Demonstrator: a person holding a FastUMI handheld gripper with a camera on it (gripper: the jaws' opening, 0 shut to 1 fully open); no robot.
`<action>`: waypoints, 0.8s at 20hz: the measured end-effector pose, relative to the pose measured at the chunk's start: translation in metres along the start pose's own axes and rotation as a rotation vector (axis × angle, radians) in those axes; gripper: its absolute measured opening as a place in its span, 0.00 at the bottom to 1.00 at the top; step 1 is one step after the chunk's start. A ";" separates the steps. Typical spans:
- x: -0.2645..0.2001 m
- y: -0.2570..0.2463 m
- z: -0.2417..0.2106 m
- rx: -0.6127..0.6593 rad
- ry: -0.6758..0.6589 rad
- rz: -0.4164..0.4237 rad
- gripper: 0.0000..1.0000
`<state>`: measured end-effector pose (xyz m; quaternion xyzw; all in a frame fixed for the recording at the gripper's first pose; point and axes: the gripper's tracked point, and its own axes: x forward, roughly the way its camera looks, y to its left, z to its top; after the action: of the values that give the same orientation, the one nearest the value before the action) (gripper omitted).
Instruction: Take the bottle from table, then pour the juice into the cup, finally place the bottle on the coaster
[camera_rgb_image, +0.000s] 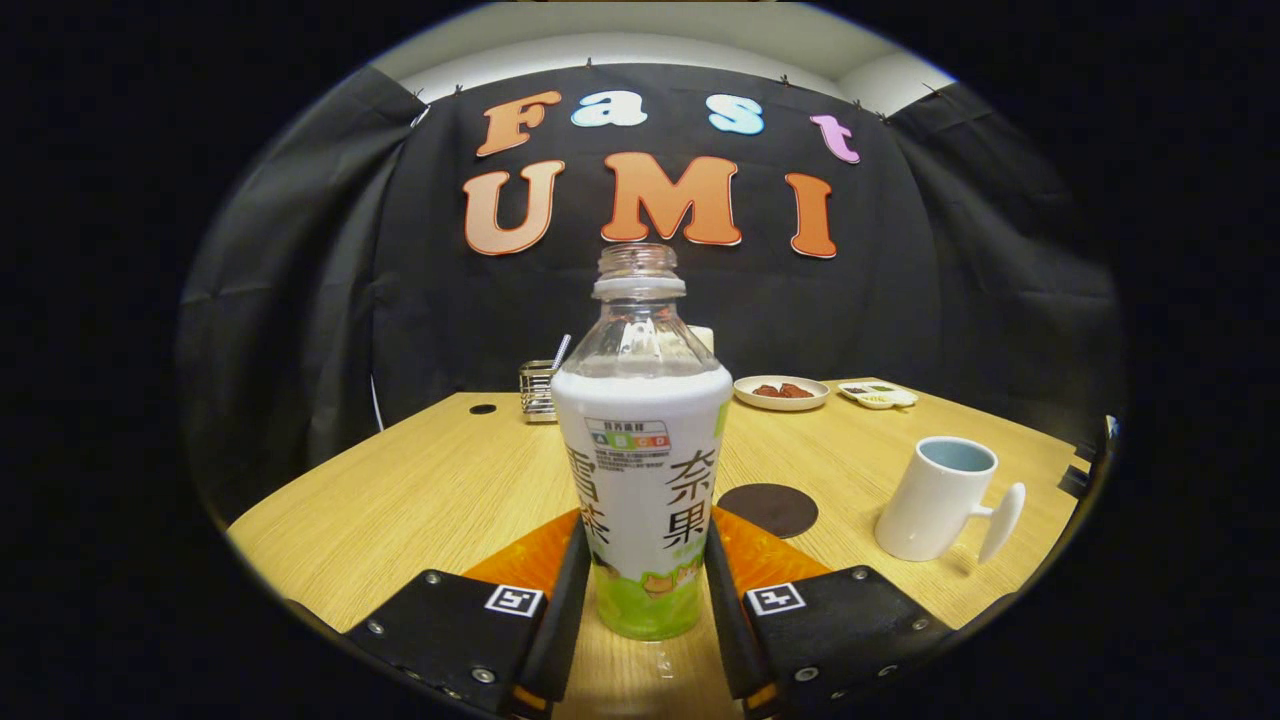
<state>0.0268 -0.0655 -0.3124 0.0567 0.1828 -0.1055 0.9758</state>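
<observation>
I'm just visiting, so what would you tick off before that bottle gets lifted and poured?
1. Fingers on the bottle: the gripper has a finger pressed against each side of its lower part. Ok.
2. Bottle upright on the table: ok.
3. Cap off: the neck is open. Ok.
4. Juice inside: the clear upper part looks empty and the label hides the rest. Cannot tell.
5. Cup ready: upright, mouth open, beyond the fingers to the right. Ok.
6. Coaster free: nothing on it, just behind the bottle. Ok.
</observation>
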 end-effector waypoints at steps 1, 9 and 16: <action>0.000 0.002 0.000 0.008 0.006 0.011 0.58; 0.002 0.008 0.027 0.379 -0.019 0.158 0.54; 0.015 -0.021 0.043 0.718 -0.041 0.161 0.54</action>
<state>0.0504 -0.0949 -0.2797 0.4076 0.1096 -0.0871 0.9024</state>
